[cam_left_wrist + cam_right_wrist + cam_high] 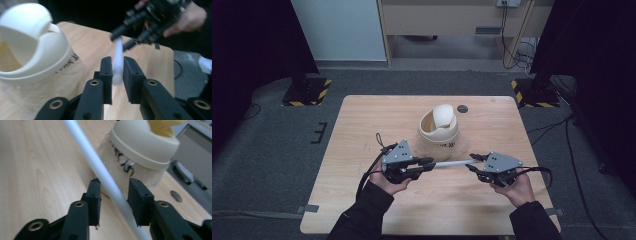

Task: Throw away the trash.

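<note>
A thin white rod (pixel 452 163) hangs level above the wooden table (pixel 357 135), spanning both hand-held grippers. My left gripper (pixel 431 164) is shut on its left end; in the left gripper view the pads (pixel 107 75) sit against the blurred rod (pixel 118 47). My right gripper (pixel 472 161) has the other end. There the rod (pixel 87 147) runs slantwise through the jaws, touching the left fingertip and the base of the right pad. Just behind stands a cream bin (pixel 439 127) with a tilted swing lid (pixel 27 27), on a translucent body (pixel 140 147).
A small dark disc (pixel 462 108) lies on the table behind the bin, right of it. Black stands with hazard-striped bases (pixel 307 91) (pixel 536 94) flank the table's far corners. Cables trail over the grey floor at the right.
</note>
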